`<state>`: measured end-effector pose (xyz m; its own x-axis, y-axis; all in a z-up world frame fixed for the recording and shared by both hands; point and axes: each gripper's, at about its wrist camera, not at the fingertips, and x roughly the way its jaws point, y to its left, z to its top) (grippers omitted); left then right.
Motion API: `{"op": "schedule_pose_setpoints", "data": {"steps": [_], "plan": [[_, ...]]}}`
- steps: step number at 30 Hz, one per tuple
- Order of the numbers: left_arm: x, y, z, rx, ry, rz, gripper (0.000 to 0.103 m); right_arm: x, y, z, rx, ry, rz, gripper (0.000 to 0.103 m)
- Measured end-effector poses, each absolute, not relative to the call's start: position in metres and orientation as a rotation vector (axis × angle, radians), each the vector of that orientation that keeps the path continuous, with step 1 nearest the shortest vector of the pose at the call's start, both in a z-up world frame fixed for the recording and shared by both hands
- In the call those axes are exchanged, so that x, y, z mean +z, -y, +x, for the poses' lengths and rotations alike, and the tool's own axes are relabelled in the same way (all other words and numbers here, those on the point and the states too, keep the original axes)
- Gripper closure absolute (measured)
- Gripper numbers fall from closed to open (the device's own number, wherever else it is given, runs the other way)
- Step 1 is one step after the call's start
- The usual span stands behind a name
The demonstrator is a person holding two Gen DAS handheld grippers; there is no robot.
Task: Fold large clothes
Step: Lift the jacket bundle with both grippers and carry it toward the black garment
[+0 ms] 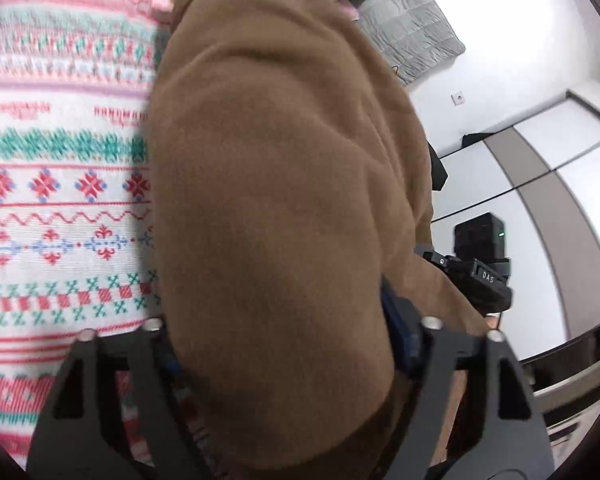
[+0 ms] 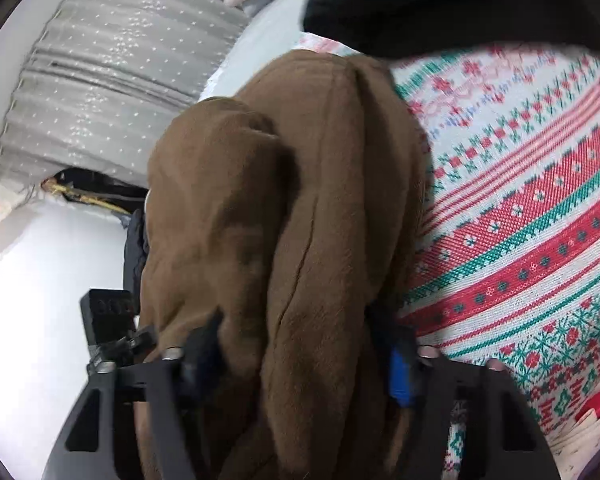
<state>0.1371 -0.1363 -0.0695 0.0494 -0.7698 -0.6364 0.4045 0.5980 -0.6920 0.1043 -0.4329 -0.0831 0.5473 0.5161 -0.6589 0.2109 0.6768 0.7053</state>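
Two views, both filled by the brown fleece garment (image 1: 272,184). From the left wrist we saw our left gripper (image 1: 284,360) pinching a thick fold of that fleece, pads pressed into both flanks. Fleece lay on the patterned bedspread (image 1: 60,184), which ran on beyond the garment's left edge; right gripper (image 1: 476,280) poked out past its right edge. From the right wrist, our right gripper (image 2: 300,364) clamped bunched fleece too, bedspread (image 2: 520,220) showing off the garment's right side, grey curtain (image 2: 112,80) past its left.
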Motion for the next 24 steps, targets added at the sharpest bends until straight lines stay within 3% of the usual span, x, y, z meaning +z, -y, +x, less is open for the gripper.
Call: {"op": "schedule_pose_setpoints", "data": {"steps": [2, 5, 12, 17, 21, 23, 24], "plan": [[-0.06, 0.139, 0.129, -0.919, -1.195, -0.34, 0.038, -0.073, 0.428, 0.101, 0.211, -0.985, 0.797, 0.056], [-0.044, 0.145, 0.118, -0.909, -1.168, -0.303, 0.042, -0.059, 0.427, 0.093, 0.23, -0.929, 0.803, 0.065], [0.002, 0.148, 0.102, -0.914, -1.153, -0.219, 0.044, -0.018, 0.419, 0.075, 0.285, -0.864, 0.772, 0.073], [0.012, 0.125, 0.091, -0.902, -1.21, -0.191, 0.043, -0.005, 0.403, 0.064, 0.324, -0.938, 0.736, 0.072], [-0.03, 0.109, 0.099, -0.875, -1.325, -0.208, 0.034, -0.028, 0.391, 0.074, 0.31, -1.026, 0.663, 0.057], [-0.054, 0.103, 0.106, -0.863, -1.365, -0.246, 0.028, -0.049, 0.395, 0.076, 0.276, -1.074, 0.642, 0.032], [-0.061, 0.097, 0.111, -0.895, -1.356, -0.29, 0.026, -0.055, 0.394, 0.077, 0.266, -1.08, 0.628, 0.026]]}}
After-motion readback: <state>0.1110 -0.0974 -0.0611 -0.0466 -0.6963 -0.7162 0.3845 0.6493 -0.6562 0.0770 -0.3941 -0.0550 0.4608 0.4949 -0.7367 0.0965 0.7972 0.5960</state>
